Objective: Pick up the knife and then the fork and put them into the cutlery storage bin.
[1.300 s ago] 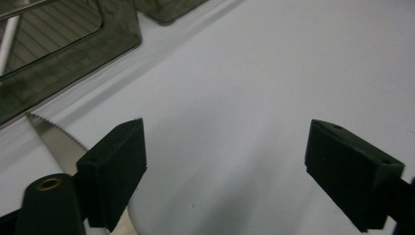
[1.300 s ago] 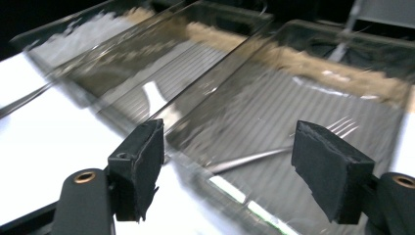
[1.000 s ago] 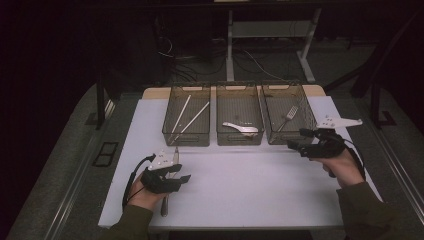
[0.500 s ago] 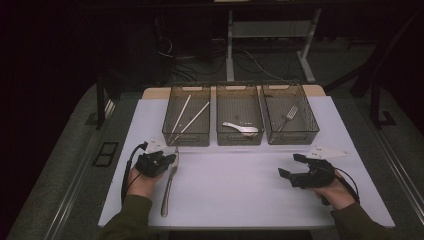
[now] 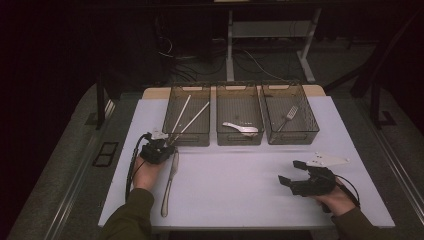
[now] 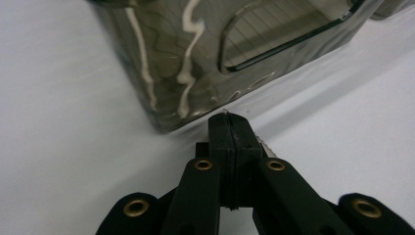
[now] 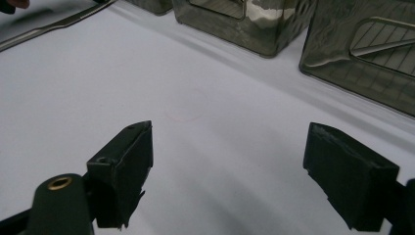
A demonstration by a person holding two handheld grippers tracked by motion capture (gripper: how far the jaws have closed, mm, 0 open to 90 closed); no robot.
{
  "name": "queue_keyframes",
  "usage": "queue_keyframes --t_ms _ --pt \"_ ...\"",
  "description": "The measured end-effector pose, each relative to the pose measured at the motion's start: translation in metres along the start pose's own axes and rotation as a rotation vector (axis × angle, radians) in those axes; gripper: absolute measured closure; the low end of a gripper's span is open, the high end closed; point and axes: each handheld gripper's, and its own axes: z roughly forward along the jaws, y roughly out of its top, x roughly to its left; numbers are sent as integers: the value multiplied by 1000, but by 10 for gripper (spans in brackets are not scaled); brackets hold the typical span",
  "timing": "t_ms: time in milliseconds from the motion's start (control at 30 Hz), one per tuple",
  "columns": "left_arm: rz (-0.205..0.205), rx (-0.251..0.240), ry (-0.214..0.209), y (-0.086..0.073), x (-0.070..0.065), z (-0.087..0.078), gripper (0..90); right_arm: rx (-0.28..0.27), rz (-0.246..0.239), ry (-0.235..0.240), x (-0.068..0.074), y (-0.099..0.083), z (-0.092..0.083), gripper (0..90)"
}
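A table knife [image 5: 169,185] lies lengthwise on the white table, handle toward the person and blade end by the left bin [image 5: 190,139]. My left gripper [image 5: 167,147] is at that blade end. In the left gripper view its jaws [image 6: 230,122] are pressed together, and a serrated blade edge [image 6: 264,145] shows beside them, close to the bin's wall [image 6: 195,63]. My right gripper [image 5: 290,171] rests low over the table at the front right. It is open with nothing between its pads [image 7: 227,161], having spread a little wider in the last second.
Three smoky clear bins stand in a row at the back. The left one holds two white sticks [image 5: 192,117], the middle one [image 5: 240,140] a white spoon [image 5: 241,128], the right one [image 5: 290,139] a fork [image 5: 289,114]. The knife [image 7: 54,27] shows far off in the right gripper view.
The left gripper has moved away from the person toward the left bin, and the knife has slid slightly forward with it. The right gripper has come back from the right bin and dropped toward the table's front right.
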Motion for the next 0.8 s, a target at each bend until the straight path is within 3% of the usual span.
queue_keyframes --t_ms 167,300,633,800 --pt "-4 -7 -63 0 -4 1 890 3 3 1 0 0 0 186" --pt "26 0 -119 2 -14 3 890 -3 -2 2 0 0 0 186" --pt "156 29 -277 7 -47 7 890 -3 -5 5 0 0 0 186" --pt "192 32 -284 8 -50 4 884 -4 -6 6 -1 0 0 186"
